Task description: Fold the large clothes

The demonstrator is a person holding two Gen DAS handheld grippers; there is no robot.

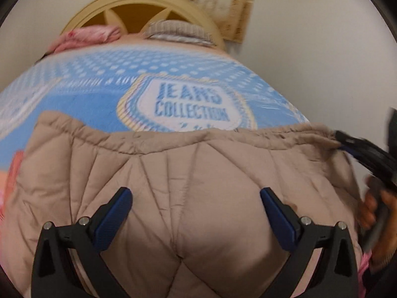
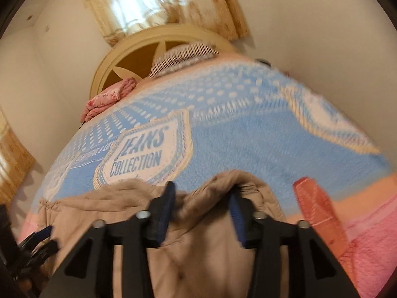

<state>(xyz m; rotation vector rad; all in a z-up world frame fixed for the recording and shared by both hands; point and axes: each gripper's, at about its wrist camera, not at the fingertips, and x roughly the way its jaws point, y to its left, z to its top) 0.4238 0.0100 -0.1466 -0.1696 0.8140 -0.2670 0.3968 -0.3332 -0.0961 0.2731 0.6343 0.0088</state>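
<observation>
A beige quilted jacket lies on the bed over a blue blanket printed "JEANS COLLECTION". My left gripper is open just above the jacket's middle, its blue pads wide apart and empty. My right gripper shows at the jacket's right edge. In the right wrist view the jacket bunches up between the blue pads of my right gripper, whose jaws stand partly apart around a raised fold at the hem. The left gripper shows at the lower left.
A curved wooden headboard stands at the far end, with a striped pillow and folded pink cloth before it. A curtained window is behind. A red and pink blanket part lies to the right.
</observation>
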